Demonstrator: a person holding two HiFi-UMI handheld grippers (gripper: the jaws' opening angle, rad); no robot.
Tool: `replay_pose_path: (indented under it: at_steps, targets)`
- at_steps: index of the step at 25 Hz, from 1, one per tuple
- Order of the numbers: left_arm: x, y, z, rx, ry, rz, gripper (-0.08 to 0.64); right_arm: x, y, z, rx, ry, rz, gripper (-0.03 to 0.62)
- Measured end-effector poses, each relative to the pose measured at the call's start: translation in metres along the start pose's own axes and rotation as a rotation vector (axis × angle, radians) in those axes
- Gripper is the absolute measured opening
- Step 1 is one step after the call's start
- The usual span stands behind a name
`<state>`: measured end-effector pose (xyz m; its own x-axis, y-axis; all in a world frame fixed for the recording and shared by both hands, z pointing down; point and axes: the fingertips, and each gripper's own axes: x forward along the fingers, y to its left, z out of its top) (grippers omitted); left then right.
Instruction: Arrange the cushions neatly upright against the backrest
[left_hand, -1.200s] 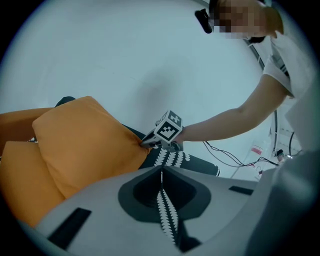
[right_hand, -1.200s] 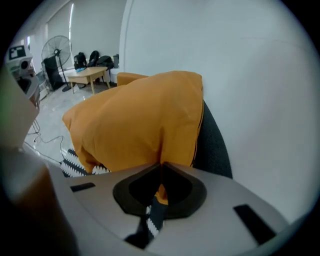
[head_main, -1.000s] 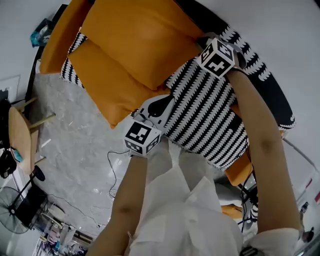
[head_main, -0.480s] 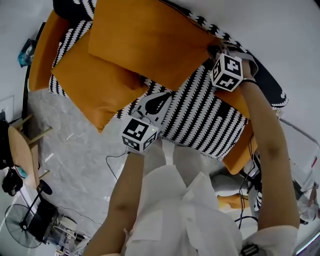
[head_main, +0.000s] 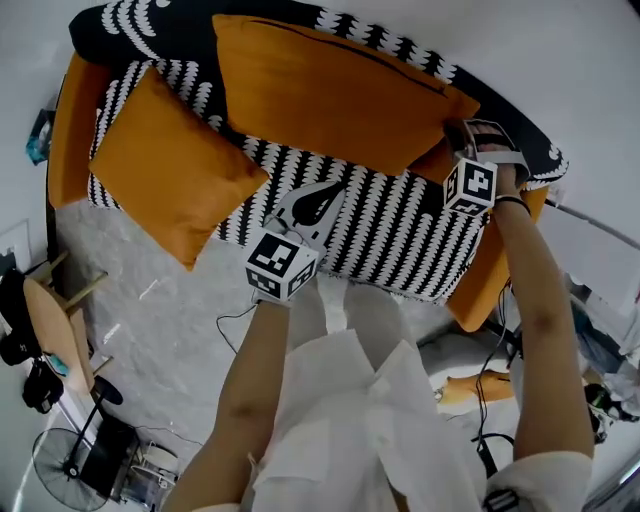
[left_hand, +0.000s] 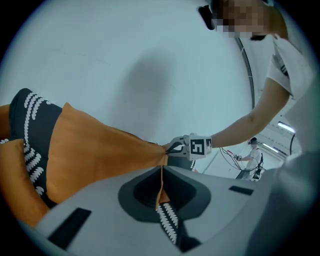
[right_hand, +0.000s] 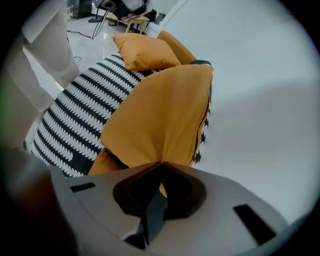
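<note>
A large orange cushion (head_main: 330, 90) stands along the black-and-white backrest (head_main: 110, 30) of the sofa. My right gripper (head_main: 458, 130) is shut on its right corner; in the right gripper view the orange fabric (right_hand: 160, 115) runs into the closed jaws (right_hand: 160, 170). My left gripper (head_main: 336, 185) is shut on the cushion's lower edge, a thin orange fold pinched at the jaws (left_hand: 161, 192). The left gripper view also shows the right gripper (left_hand: 174, 147) at the cushion's far tip. A smaller orange cushion (head_main: 165, 165) leans at the sofa's left end, apart from the big one.
The patterned seat (head_main: 400, 230) lies between orange armrests, left (head_main: 65, 130) and right (head_main: 490, 280). A wooden chair (head_main: 60, 320), a fan (head_main: 60, 465) and a cable (head_main: 230, 320) are on the marble floor in front. A white wall is behind the sofa.
Both grippers carried the large cushion off the smaller one and rightward along the backrest. The smaller cushion now sits apart at the left end.
</note>
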<state>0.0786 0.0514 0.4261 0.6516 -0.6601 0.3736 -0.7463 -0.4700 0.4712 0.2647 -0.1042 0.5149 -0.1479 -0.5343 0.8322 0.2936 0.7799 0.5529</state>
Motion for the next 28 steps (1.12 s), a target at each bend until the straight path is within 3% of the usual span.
replay_pose_path:
  at_steps: [7,21,24,28]
  targets:
    - [0.015,-0.025,-0.005,0.016,0.012,-0.042,0.023,-0.013,0.016,-0.034,-0.012,0.039,-0.047,0.014]
    - [0.003,-0.025,0.000,0.017,-0.003,-0.026,0.023,-0.019,0.019,-0.034,0.098,0.086,-0.014,0.091]
    - [-0.007,-0.019,0.005,0.013,-0.014,-0.015,0.023,-0.031,0.010,-0.023,0.208,0.056,-0.028,0.095]
    - [-0.027,-0.009,0.011,0.007,-0.029,0.007,0.023,-0.055,0.001,0.008,0.532,-0.042,-0.026,0.097]
